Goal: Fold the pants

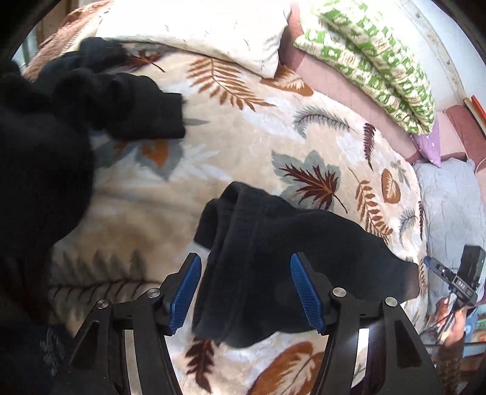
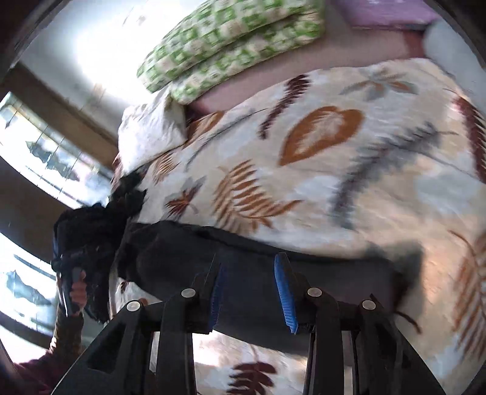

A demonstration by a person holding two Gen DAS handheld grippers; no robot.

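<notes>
The black pants [image 1: 273, 258] lie on a leaf-patterned blanket [image 1: 243, 145]. In the left wrist view a bunched part of them lies between the blue pads of my left gripper [image 1: 246, 291], whose jaws stand wide apart around the cloth. More black cloth [image 1: 45, 127] fills the left side, with a leg end pointing right. In the right wrist view, which is blurred, my right gripper [image 2: 252, 291] has its jaws apart with a black stretch of pants [image 2: 243, 258] between them. My left gripper [image 2: 70, 267] shows at far left with bunched cloth.
A white pillow [image 1: 212, 27] and a green-patterned folded cover [image 1: 379, 60] lie at the bed's far side on a pink sheet [image 1: 349, 88]. A grey cloth [image 1: 449, 197] lies at right. My right gripper [image 1: 455, 279] shows at the right edge. Windows [image 2: 45, 158] are at left.
</notes>
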